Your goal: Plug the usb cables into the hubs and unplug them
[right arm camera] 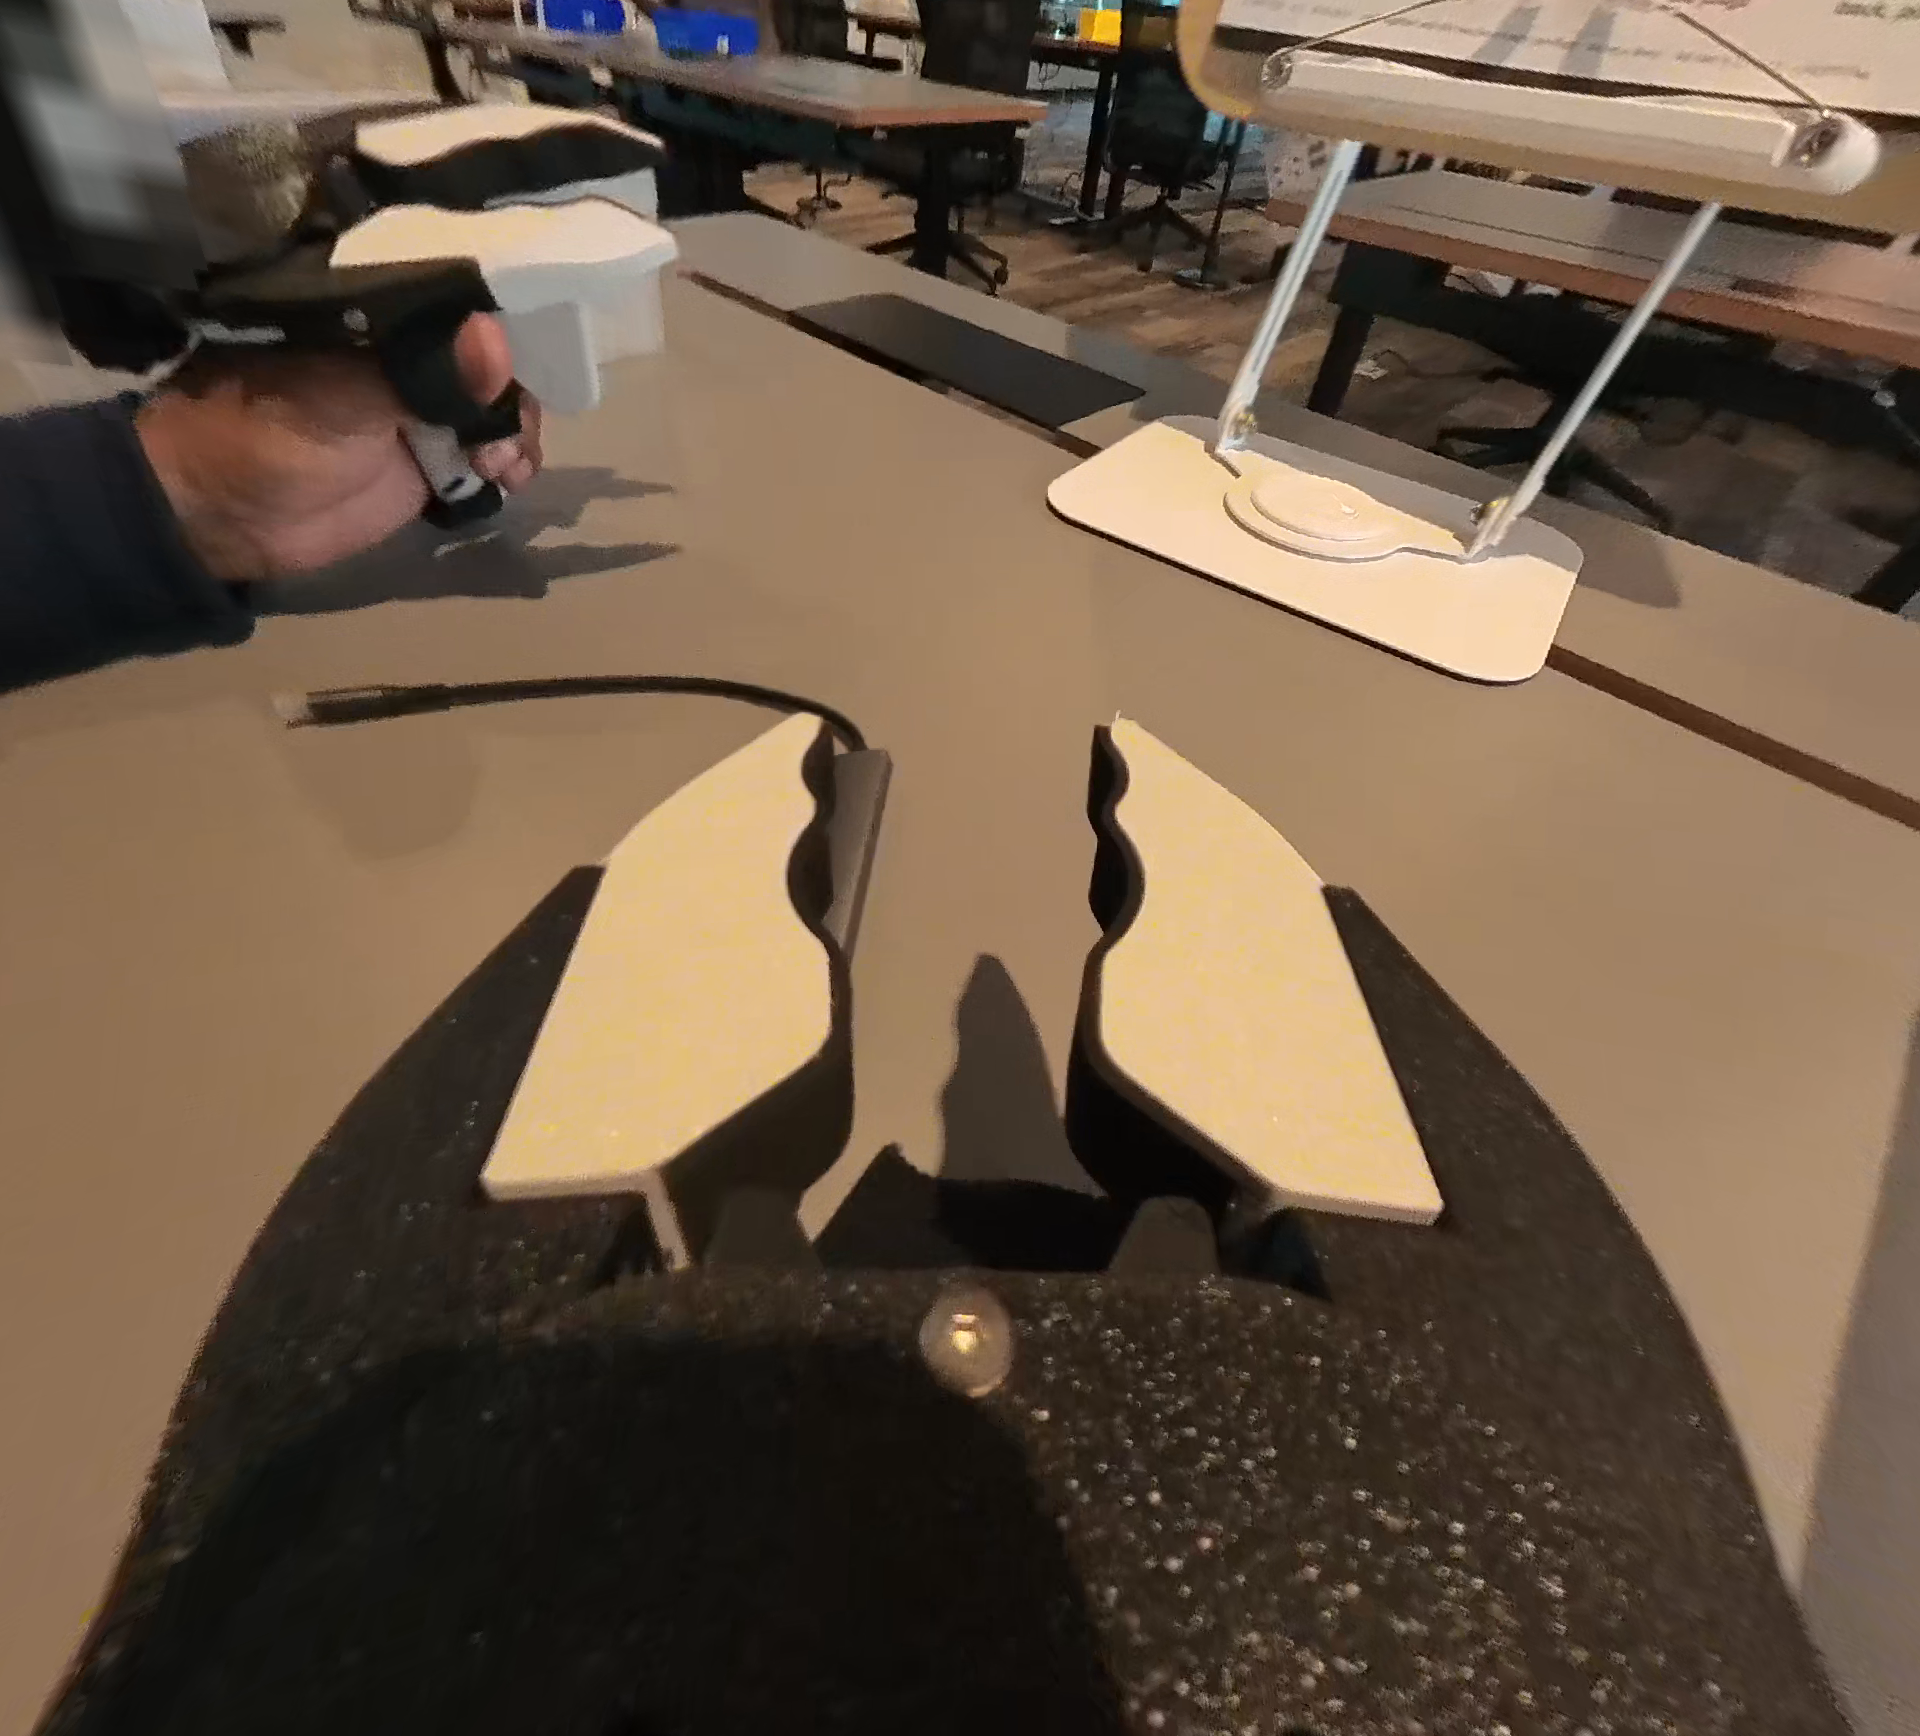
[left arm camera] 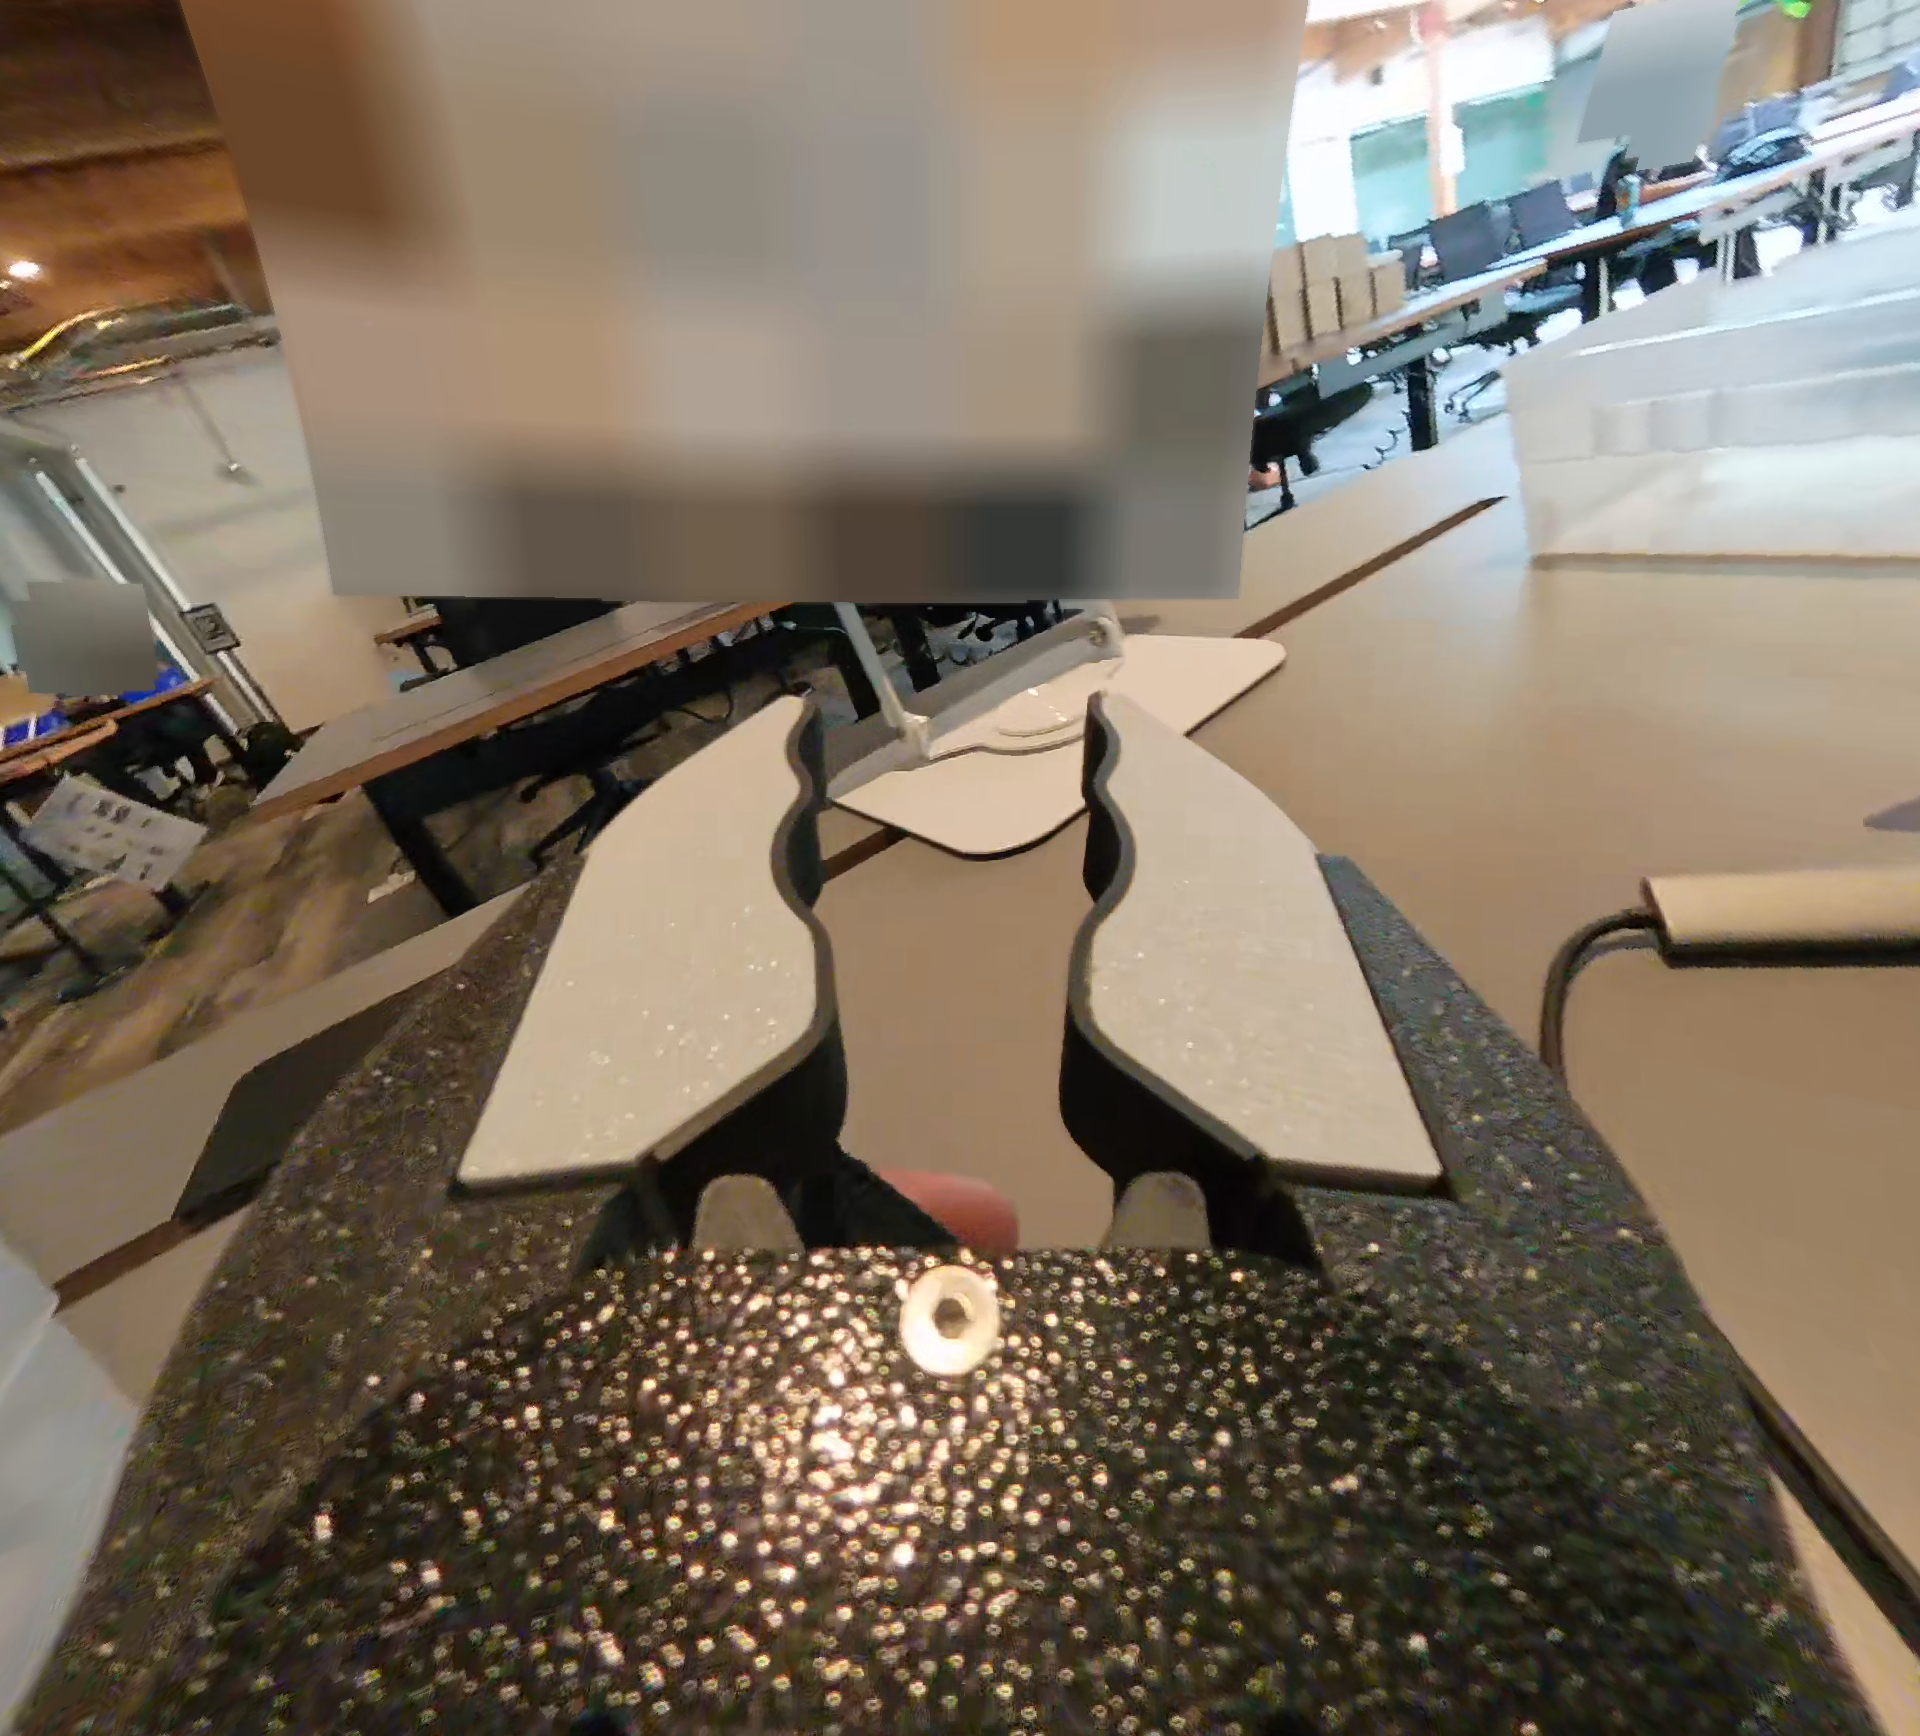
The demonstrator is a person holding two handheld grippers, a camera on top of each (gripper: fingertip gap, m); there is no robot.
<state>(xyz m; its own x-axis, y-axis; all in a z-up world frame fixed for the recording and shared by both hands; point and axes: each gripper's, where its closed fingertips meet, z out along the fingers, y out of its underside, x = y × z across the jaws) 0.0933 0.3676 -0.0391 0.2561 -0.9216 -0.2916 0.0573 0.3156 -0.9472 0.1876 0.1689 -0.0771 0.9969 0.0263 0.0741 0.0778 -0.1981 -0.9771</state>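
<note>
Bright overhead light sparkles on the glittery black mounts, dark shadows fall on the table, and edges bend and blur.

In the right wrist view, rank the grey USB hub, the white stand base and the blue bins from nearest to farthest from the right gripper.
From the right gripper:
1. Grey USB hub, by its left finger.
2. White flat stand base, ahead right on the grey table.
3. Blue plastic bins, far back left.
</note>
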